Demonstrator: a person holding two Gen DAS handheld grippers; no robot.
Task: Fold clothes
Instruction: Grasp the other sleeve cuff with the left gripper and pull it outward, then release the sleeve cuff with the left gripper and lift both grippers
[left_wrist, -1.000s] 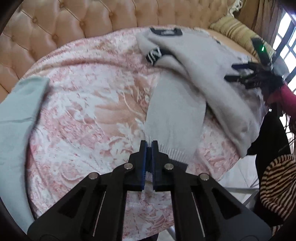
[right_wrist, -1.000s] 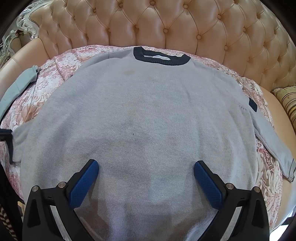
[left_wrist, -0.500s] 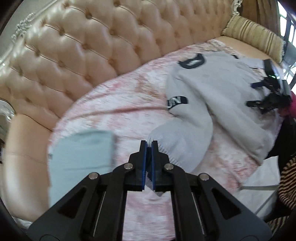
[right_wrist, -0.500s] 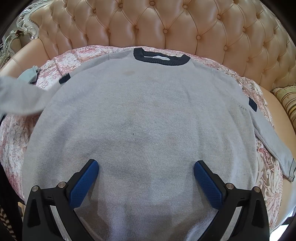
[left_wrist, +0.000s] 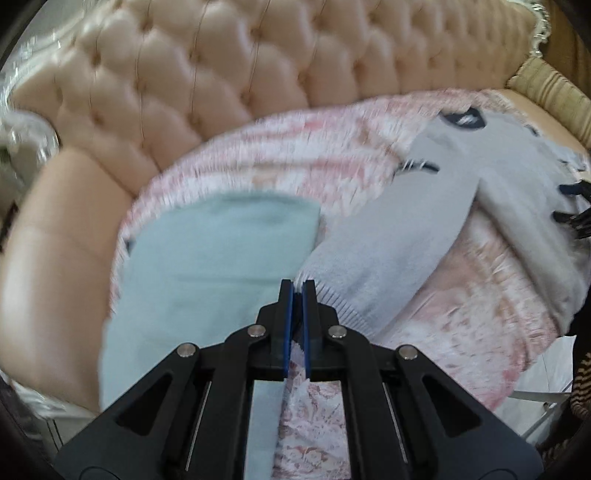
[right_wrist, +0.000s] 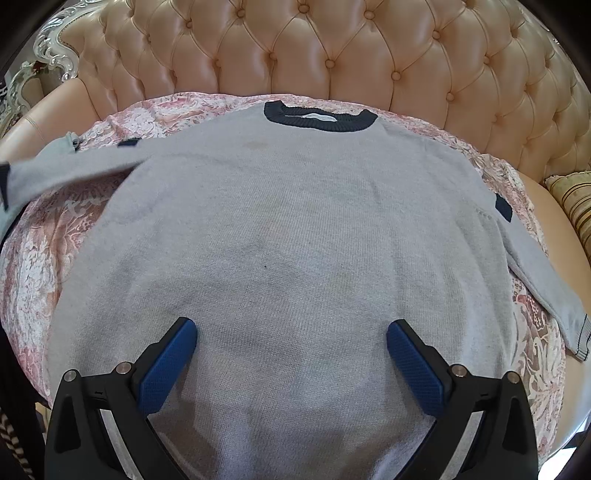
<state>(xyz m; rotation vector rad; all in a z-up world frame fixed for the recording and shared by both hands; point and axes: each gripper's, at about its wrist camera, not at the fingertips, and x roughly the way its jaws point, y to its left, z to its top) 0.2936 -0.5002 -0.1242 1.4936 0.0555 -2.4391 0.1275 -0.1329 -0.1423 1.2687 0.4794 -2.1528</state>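
Sleeve cuff (left_wrist: 334, 295) of grey sweater (right_wrist: 295, 258) is clamped in left gripper (left_wrist: 297, 291); right gripper (right_wrist: 291, 354) is held spread wide over its hem.

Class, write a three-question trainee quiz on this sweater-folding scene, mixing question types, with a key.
1. True or false: the right tongs are clamped on the grey sweater.
2. What do the left tongs pinch? A) the collar B) a sleeve cuff C) the pale blue garment
3. Fill in: the sweater's collar points toward the sofa's ____.

Key: 1 false, they stand open over the sweater's body. 2 B, the ribbed sleeve cuff, beside the pale blue garment. 3 tufted backrest.
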